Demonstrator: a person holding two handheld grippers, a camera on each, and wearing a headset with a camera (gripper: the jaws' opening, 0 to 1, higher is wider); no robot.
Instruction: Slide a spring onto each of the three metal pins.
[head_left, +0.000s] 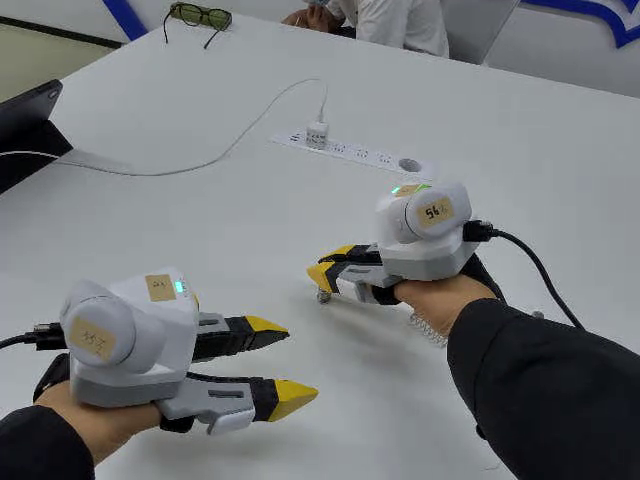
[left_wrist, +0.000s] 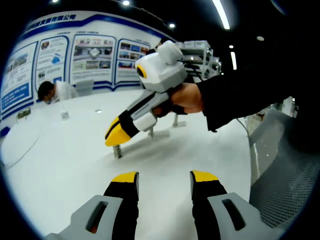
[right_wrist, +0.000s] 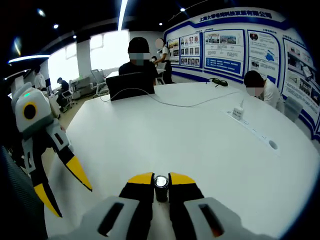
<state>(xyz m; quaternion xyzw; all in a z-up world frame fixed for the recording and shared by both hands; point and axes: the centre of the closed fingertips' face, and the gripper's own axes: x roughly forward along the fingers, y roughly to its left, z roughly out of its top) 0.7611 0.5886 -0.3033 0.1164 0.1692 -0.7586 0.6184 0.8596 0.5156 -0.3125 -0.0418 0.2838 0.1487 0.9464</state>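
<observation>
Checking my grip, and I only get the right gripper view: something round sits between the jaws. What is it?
Observer: A short metal pin with coils round it, standing upright on the white table under the right hand-held gripper.
Operator: Any springs left?
Observer: One loose silver coil spring lies flat on the table by the person's right wrist.
Operator: Another pin?
Observer: A second metal pin stands upright close to that spring.

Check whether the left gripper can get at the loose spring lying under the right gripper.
Probably not cleanly. The table between them is bare and the left gripper is open, but the right gripper hangs low over the spring, leaving little room.
</observation>
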